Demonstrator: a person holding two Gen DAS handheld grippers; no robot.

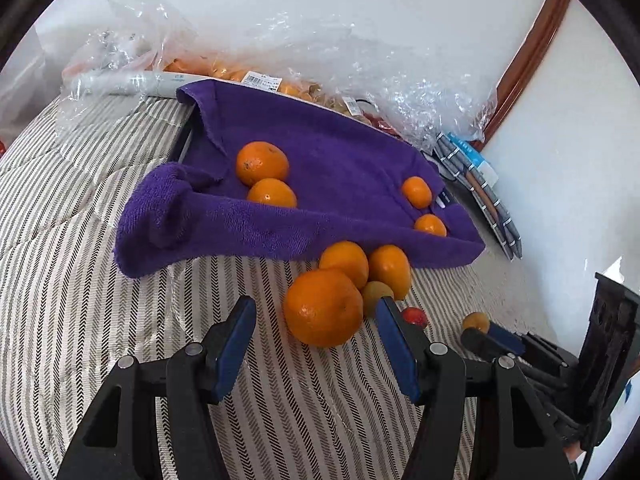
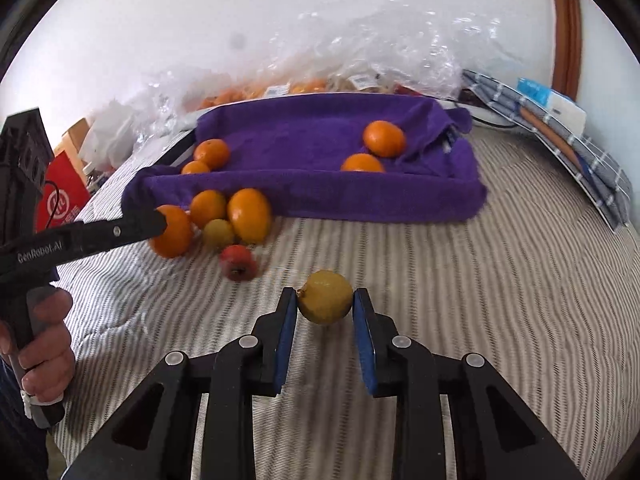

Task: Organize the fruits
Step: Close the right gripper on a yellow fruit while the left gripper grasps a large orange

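A purple towel-lined tray (image 1: 328, 152) (image 2: 320, 128) lies on the striped bed with several oranges in it. In front of it lies a pile: a big orange (image 1: 323, 307) (image 2: 172, 231), two more oranges (image 1: 390, 270) (image 2: 249, 215), a small yellow-green fruit (image 1: 376, 295) (image 2: 218, 233) and a small red fruit (image 1: 415, 316) (image 2: 238, 262). My left gripper (image 1: 316, 312) is open, its jaws on either side of the big orange. My right gripper (image 2: 325, 300) is shut on a small yellow fruit (image 2: 326, 297) (image 1: 476, 321), just above the bed.
Clear plastic bags of fruit (image 1: 280, 76) (image 2: 320, 80) lie behind the tray by the white wall. Folded grey cloths and a blue-white box (image 2: 560, 120) (image 1: 476, 176) lie at the right. A red box (image 2: 60, 196) stands at the left.
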